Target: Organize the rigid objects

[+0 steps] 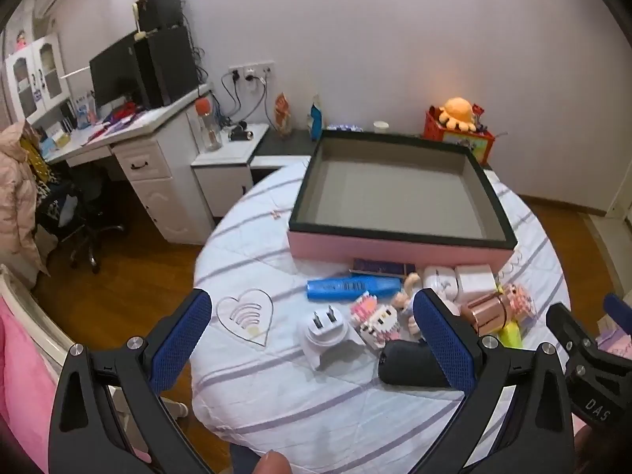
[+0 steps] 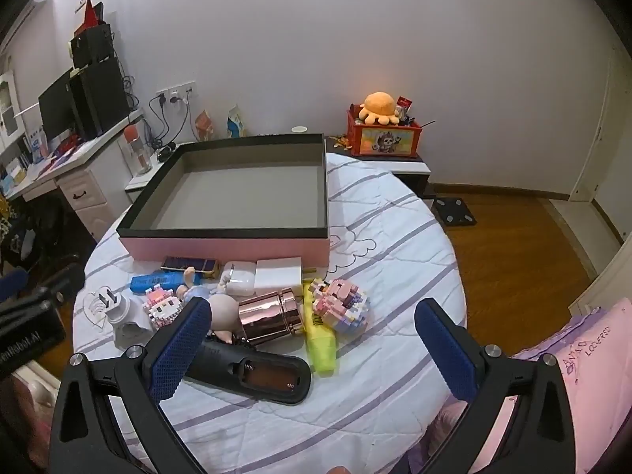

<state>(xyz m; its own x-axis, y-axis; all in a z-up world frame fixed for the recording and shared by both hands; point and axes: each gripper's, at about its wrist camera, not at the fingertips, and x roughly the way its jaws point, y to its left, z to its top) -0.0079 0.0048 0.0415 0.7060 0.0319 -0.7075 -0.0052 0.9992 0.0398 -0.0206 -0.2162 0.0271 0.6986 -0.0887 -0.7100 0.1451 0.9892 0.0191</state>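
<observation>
Pink tray box [image 2: 225, 243] sits empty at the counter's [image 2: 395, 355] far side. The clutter lies just near of it: black battery case [image 2: 252, 375], rose-gold canister [image 2: 272, 312], yellow highlighter [image 2: 322, 345]. Left tongs [image 1: 316, 335] and right tongs [image 2: 312, 351] both gape wide, holding nothing. We'd take the near, unobstructed black case first, squarely across its width.

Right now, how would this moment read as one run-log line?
left gripper: open, empty | right gripper: open, empty | pink box: empty | objects: all on tablecloth | stage: none picked
</observation>
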